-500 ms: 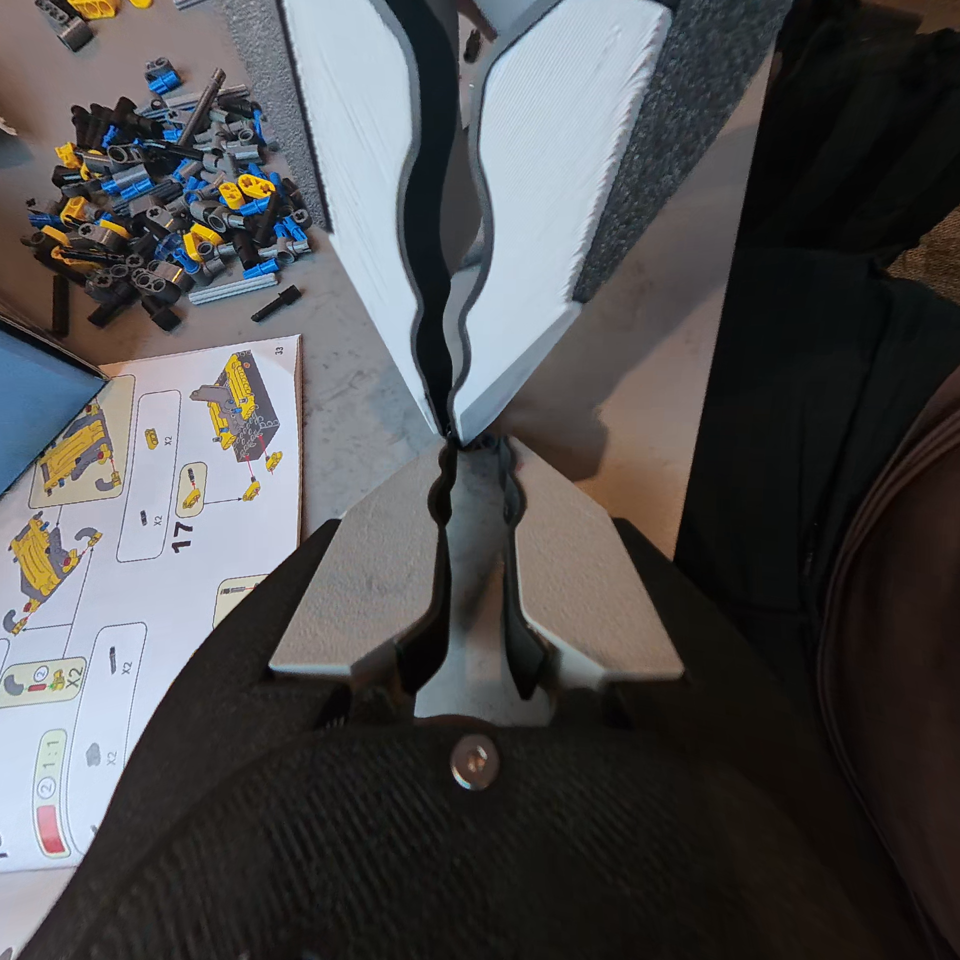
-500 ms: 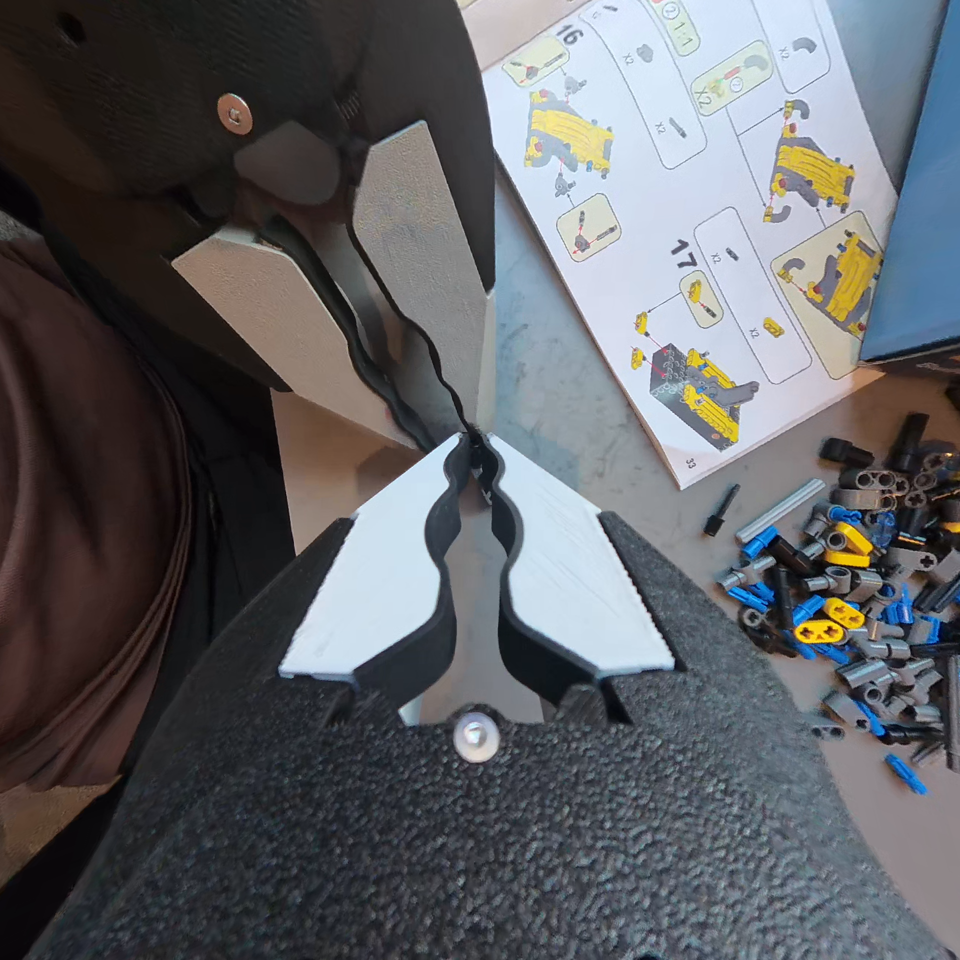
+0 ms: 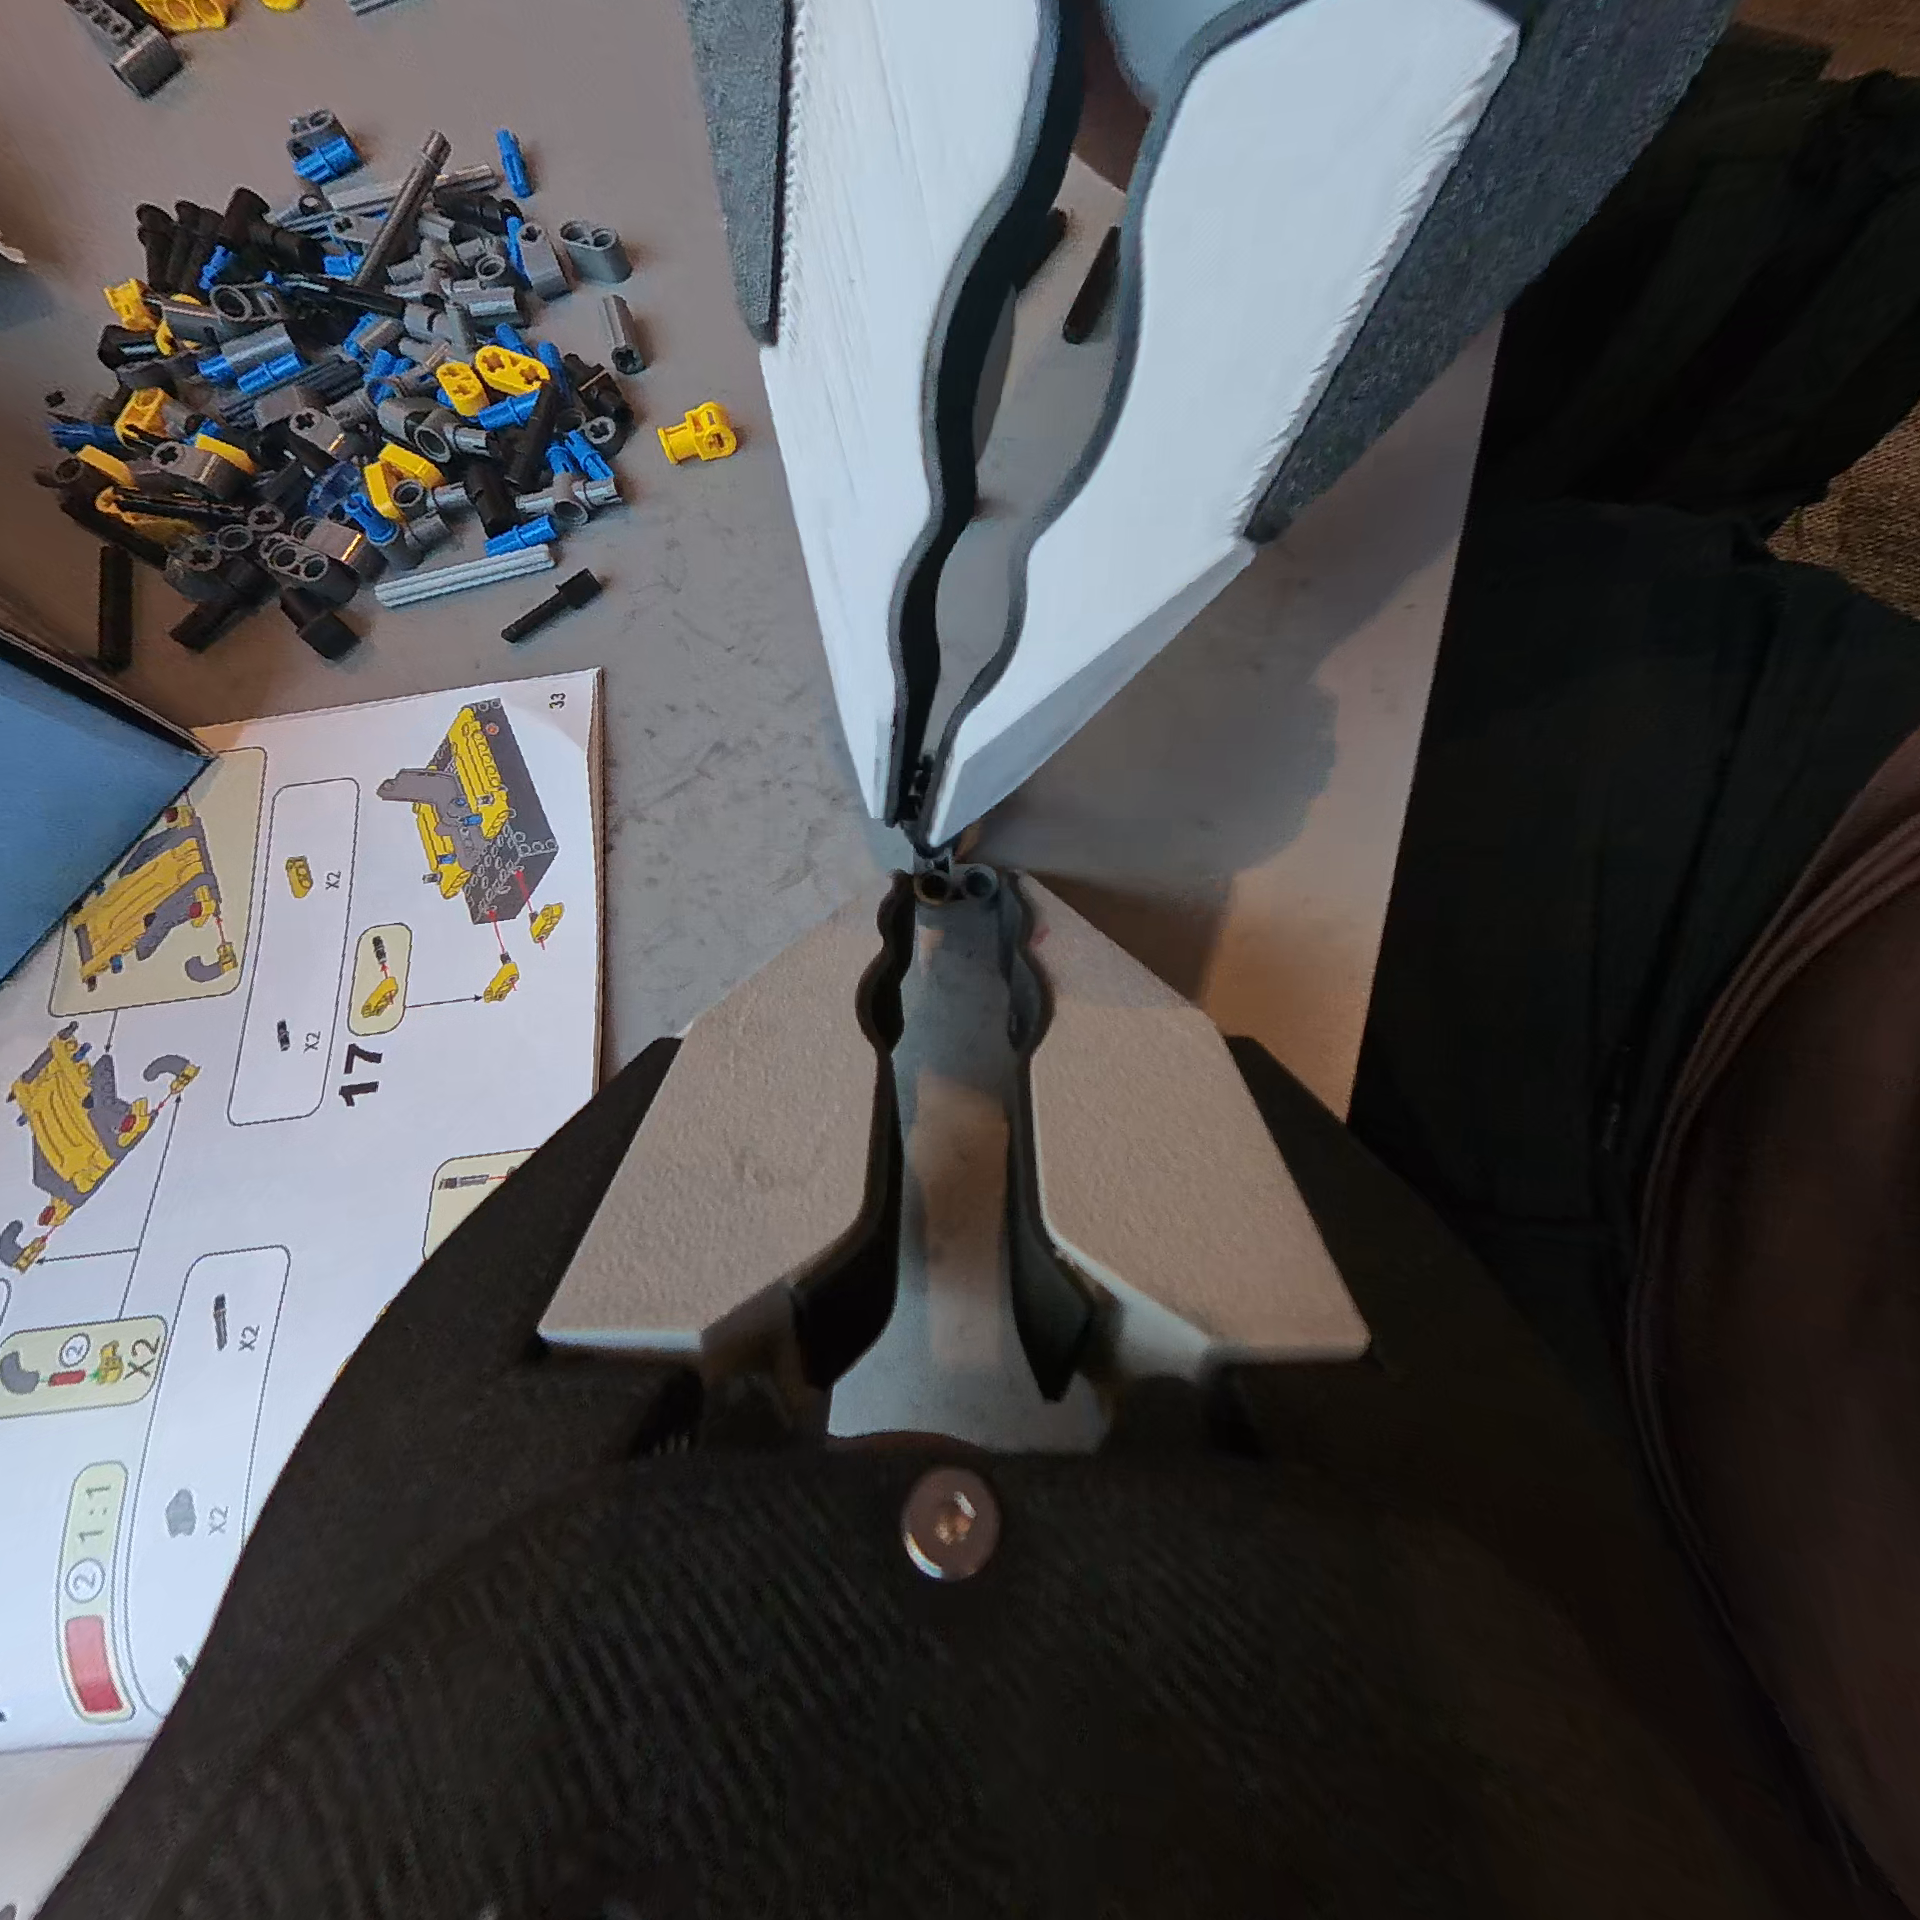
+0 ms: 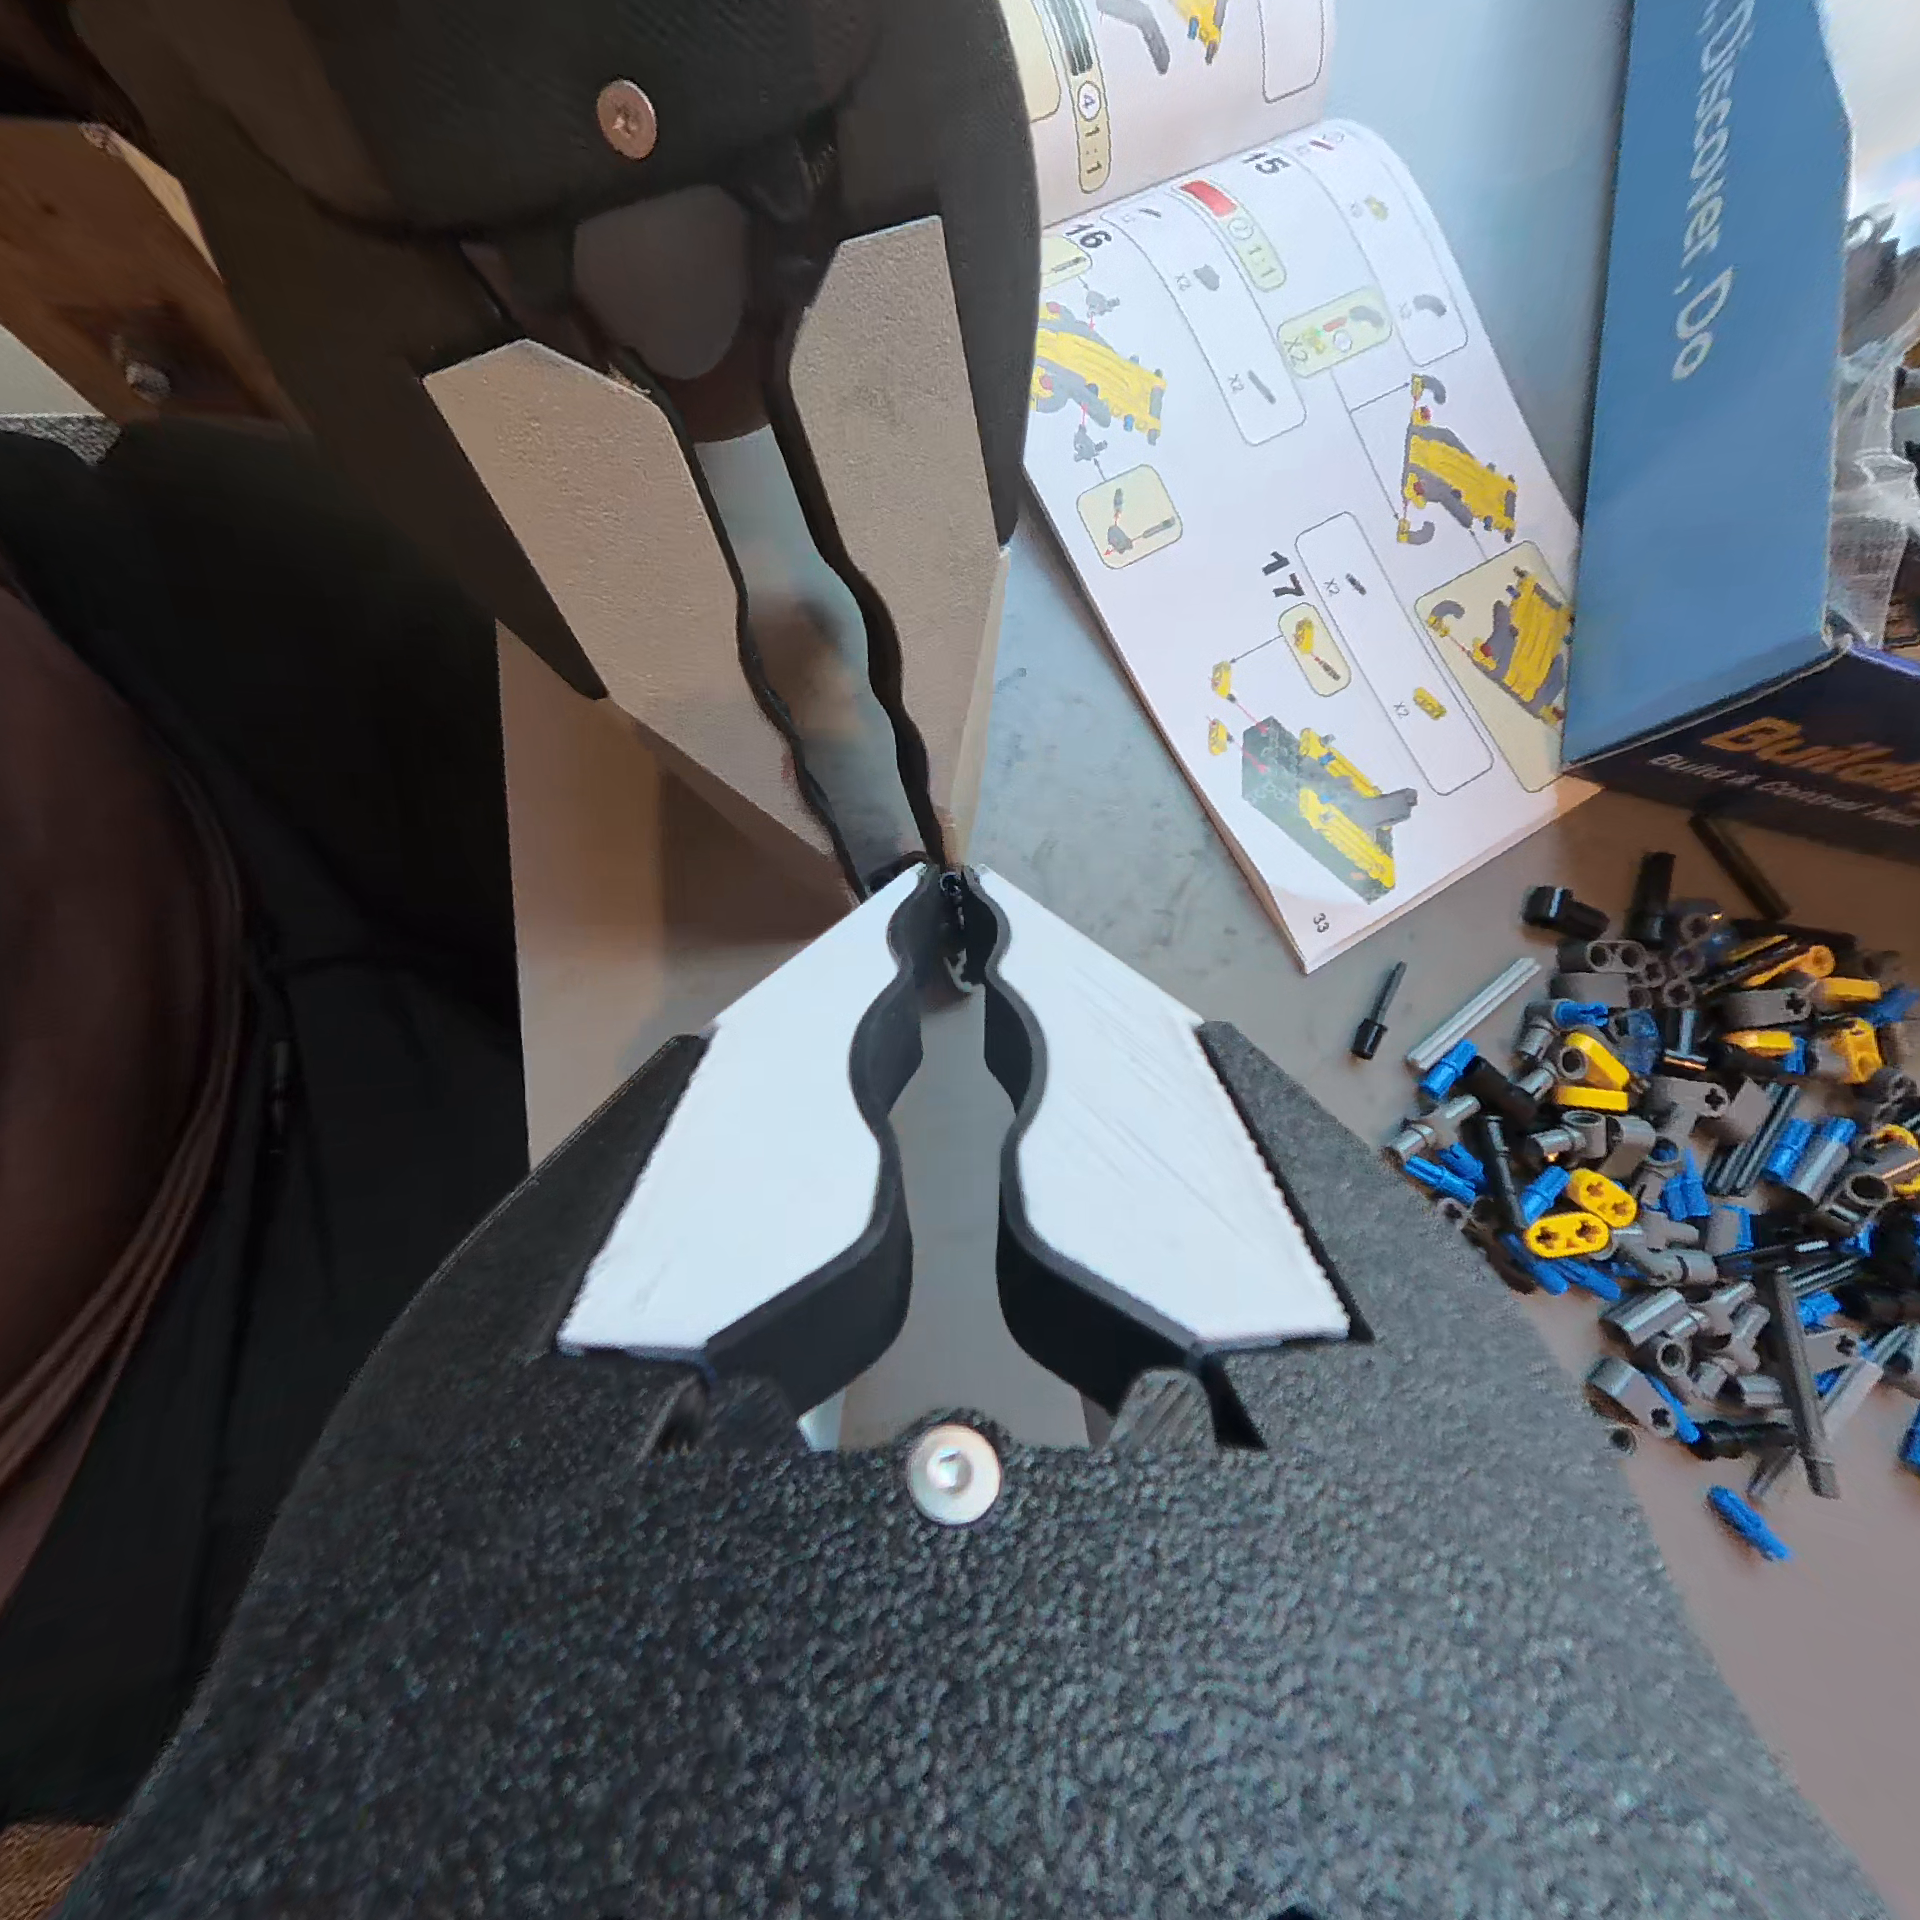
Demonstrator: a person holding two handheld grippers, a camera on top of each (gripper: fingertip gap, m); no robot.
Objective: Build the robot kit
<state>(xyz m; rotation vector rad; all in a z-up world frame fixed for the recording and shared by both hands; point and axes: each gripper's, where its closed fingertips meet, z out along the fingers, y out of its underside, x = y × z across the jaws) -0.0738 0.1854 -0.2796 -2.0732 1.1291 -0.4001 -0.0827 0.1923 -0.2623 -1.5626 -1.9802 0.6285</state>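
At the centre of the left wrist view, the grey-fingered left gripper [image 3: 954, 885] has its jaws clenched on a small grey plastic connector with two round holes [image 3: 958, 883], held above the grey bench [image 3: 707, 665]. Tip to tip with it, the white-fingered right gripper [image 3: 920, 821] comes down from above, its jaws pinched on a thin black pin [image 3: 921, 790] that meets the connector; whether the pin is already seated in a hole is hard to judge. Left of the grippers lie an open white instruction booklet with yellow vehicle drawings [image 3: 312, 1039], a heap of small black, grey, blue and yellow plastic building parts [image 3: 343, 405] and a lone yellow connector [image 3: 698, 434] just beside the heap. From the right wrist view, the right gripper [image 4: 951, 899] grips the black pin [image 4: 951, 896] at its very tips, touching the tips of the left gripper [image 4: 935, 847], where the connector is hidden. To the right sit the booklet [image 4: 1299, 540], a blue cardboard box [image 4: 1714, 416] resting on its far edge, and the parts heap [image 4: 1683, 1164].
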